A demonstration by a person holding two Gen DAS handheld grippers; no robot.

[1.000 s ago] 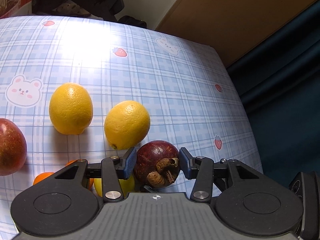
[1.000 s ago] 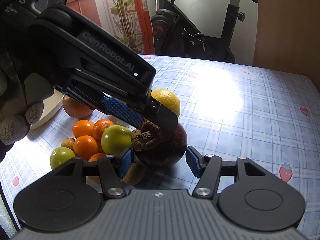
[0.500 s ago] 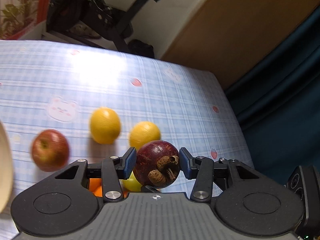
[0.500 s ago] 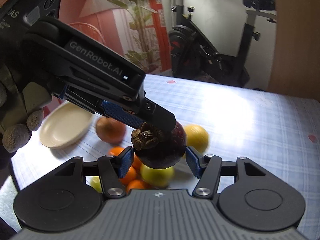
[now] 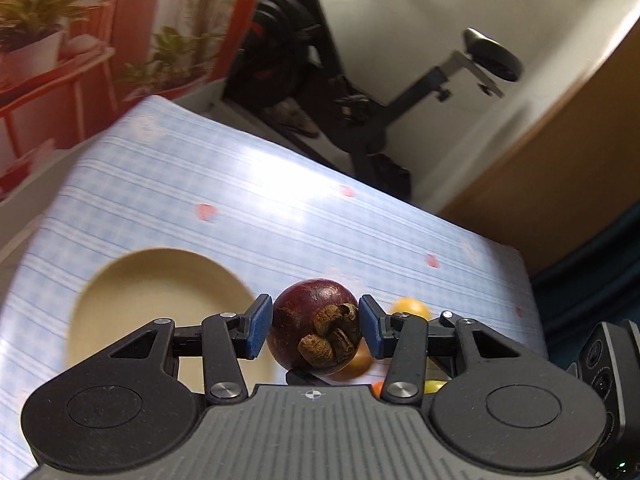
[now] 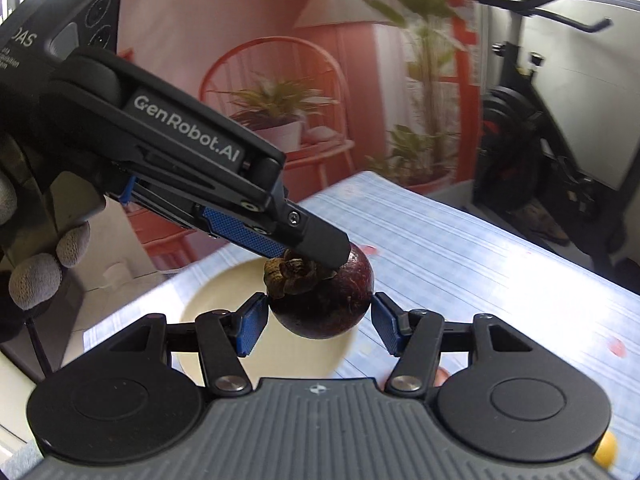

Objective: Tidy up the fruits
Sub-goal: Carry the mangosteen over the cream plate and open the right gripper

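Mangosteen, dark purple-brown, round, with dried brown calyx (image 5: 314, 336): in the left wrist view it sat between the blue-padded fingertips of the left gripper (image 5: 314, 332), both pads pressed against its sides, calyx turned toward the camera, fruit raised clear of the table. Tablecloth, pale blue plaid with small red motifs (image 5: 280, 208), lay blurred beneath. Plate, cream-coloured, round, shallow (image 5: 132, 304), lay on the cloth at lower left, partly hidden by the gripper's left finger. Citrus fruit, yellow-orange, round (image 5: 412, 307), lay on the cloth just past the right finger; further orange and yellow-green fruit showed in slivers under the mangosteen and beside the right finger, too hidden to tell apart. Exercise bike, black, with saddle (image 5: 360, 92), stood beyond the table's far edge, next to a red-and-white wall panel picturing potted plants (image 5: 80, 40).

Right wrist view: the same mangosteen (image 6: 332, 304) hung between the blue pads of the right gripper (image 6: 318, 320); the left pad touched or all but touched it, while a thin gap showed at the right pad, so whether this gripper clenched the fruit could not be told. The left gripper (image 6: 312, 244) reached in from upper left, its black finger lying over the calyx, held by a hand in a grey knit glove (image 6: 36, 272). The cream plate (image 6: 224, 280) lay directly under the fruit on the plaid cloth (image 6: 500, 272). A yellow fruit (image 6: 606, 450) peeked out at the lower right corner. The bike (image 6: 532, 128) stood at right.
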